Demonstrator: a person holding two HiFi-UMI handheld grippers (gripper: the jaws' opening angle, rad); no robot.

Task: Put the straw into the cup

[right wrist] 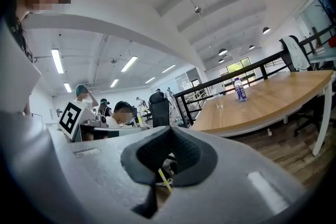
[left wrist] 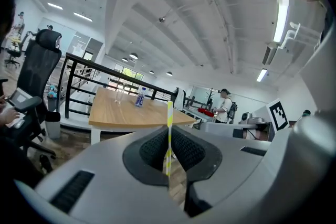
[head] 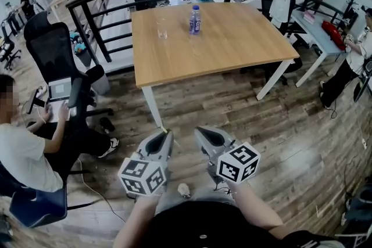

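The left gripper (head: 167,133) is clenched on the yellow-and-white striped straw (left wrist: 169,136), which stands upright between its pads with its top poking above the jaw tips. It is held low in front of the person, well apart from the clear cup (head: 162,29) standing near a bottle (head: 195,20) towards the far side of the wooden table (head: 232,55). Just beside it the right gripper (head: 199,130) has its jaws closed together at the tips, with a short yellow sliver (right wrist: 164,179) low in the gap behind them, too small to identify.
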